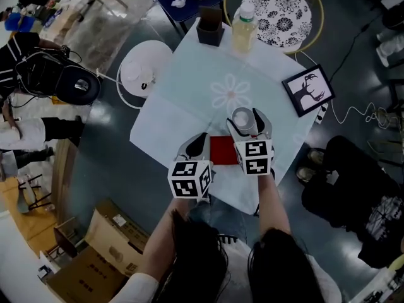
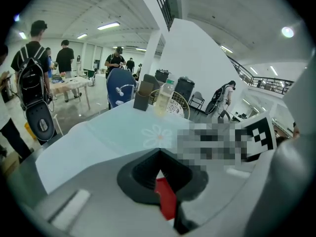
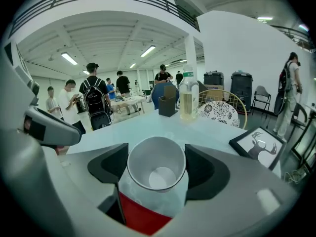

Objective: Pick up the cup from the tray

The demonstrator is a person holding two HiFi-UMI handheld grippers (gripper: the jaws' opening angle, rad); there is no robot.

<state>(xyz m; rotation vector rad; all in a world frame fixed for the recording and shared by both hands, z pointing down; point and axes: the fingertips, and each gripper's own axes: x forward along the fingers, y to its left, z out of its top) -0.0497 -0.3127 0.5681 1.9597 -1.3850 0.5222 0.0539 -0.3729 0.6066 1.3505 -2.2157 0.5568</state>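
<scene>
Overhead, two low views; shared table (image 1: 189, 87)

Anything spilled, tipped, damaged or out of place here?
Nothing stands out. The cup is empty, held between the jaws of the right gripper over the red tray. No spill shows on the tablecloth. The bottle and dark box stand upright at the far edge.

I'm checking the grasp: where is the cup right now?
In the head view, the cup sits between the fingers of the right gripper, by the far right corner of the red tray, toward the near edge of the table.
</scene>
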